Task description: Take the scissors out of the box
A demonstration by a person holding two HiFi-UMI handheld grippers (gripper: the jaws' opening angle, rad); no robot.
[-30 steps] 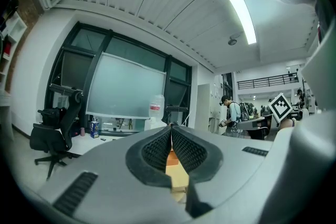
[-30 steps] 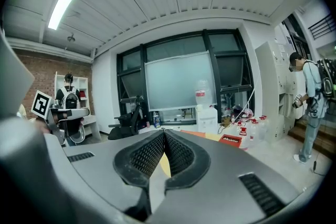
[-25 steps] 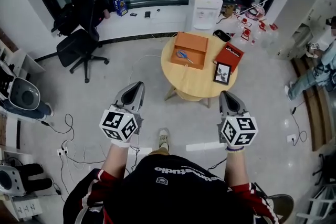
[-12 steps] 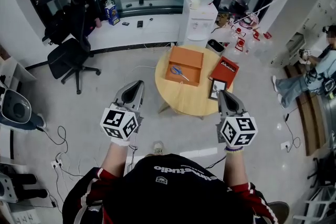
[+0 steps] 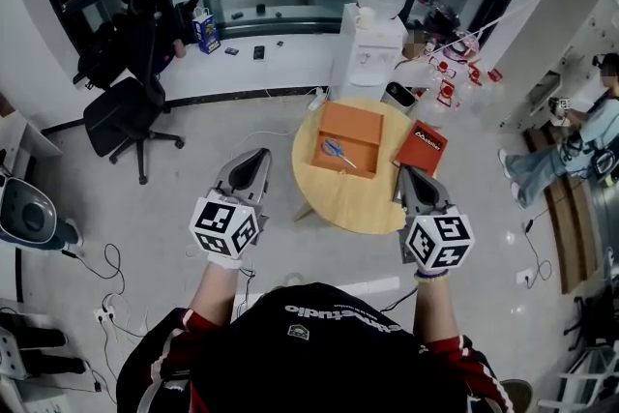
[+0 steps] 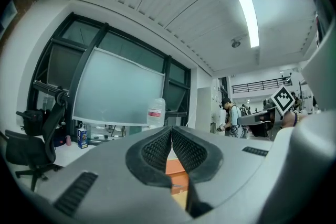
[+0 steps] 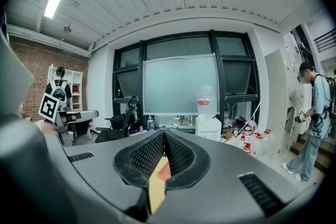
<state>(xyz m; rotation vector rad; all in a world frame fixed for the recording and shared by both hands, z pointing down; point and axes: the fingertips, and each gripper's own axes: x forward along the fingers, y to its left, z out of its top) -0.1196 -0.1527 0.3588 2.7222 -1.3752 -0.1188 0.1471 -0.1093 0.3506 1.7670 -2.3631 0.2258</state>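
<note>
Left hand-held gripper (image 5: 259, 155) and right hand-held gripper (image 5: 410, 173) are closed; scissors (image 5: 338, 152) lie in box (image 5: 372, 122).

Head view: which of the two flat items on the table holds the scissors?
The orange box, left of the red item; blue-handled scissors lie inside.

Scissors (image 5: 338, 153): in the box (image 5: 361, 123)
Box: on the desk (image 5: 338, 198)
Water dispenser (image 5: 371, 48): behind the desk
Office chair (image 5: 120, 114): left of the desk
</note>
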